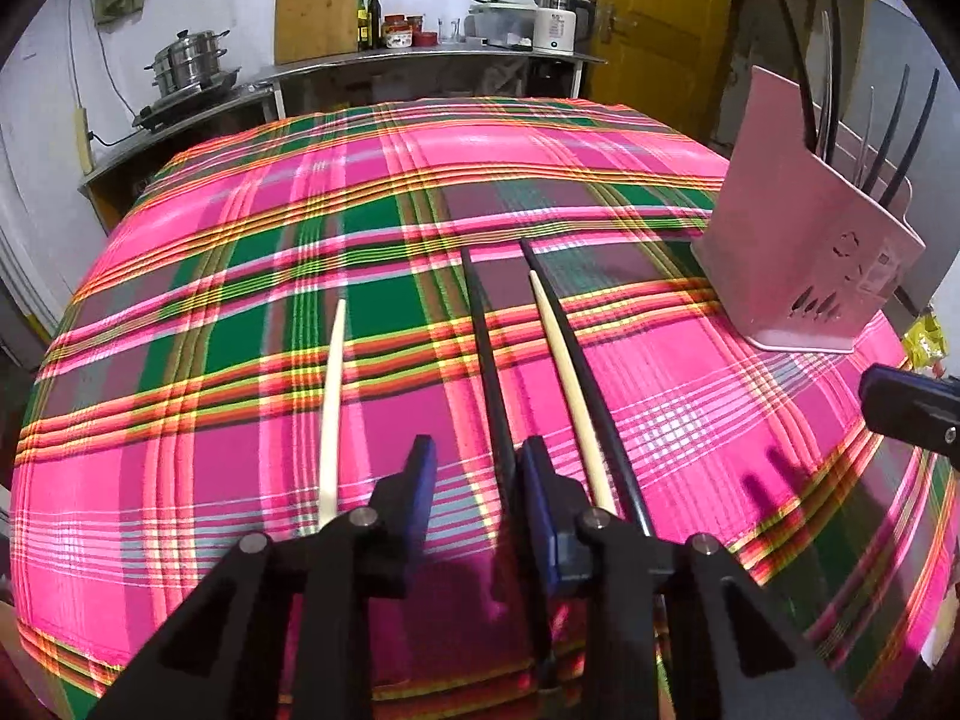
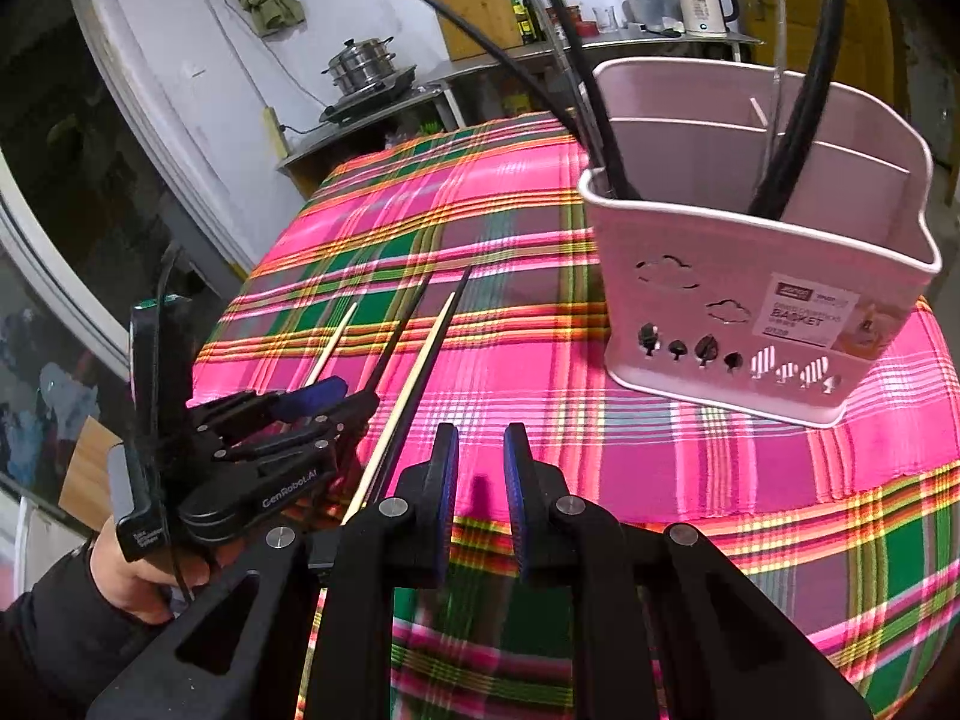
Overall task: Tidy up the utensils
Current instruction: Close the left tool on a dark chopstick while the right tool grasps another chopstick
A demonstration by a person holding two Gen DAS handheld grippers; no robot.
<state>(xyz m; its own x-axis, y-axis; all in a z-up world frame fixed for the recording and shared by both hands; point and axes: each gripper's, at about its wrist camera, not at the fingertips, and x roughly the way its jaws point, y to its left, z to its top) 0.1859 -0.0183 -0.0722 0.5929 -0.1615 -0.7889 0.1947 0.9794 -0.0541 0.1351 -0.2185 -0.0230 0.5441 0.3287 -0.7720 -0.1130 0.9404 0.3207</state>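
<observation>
**Chopsticks on cloth, grippers low**

Lower centre of the left wrist view: left gripper (image 1: 474,468) has fingers apart, a black chopstick (image 1: 483,324) running just inside the right pad; contact unclear. Cream chopsticks (image 1: 333,408) lie either side on the plaid tablecloth (image 1: 240,276). Pink utensil basket (image 2: 774,276) sits upper right, holding black sticks. Right gripper (image 2: 480,480) is narrowly parted, empty.

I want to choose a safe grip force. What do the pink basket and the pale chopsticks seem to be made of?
Pink basket: likely moulded plastic with a slight sheen, judging by thin even walls, cut-out shapes and a printed label. Pale chopsticks: probably wood or bamboo, matte cream and tapered; light plastic is also possible.
</observation>
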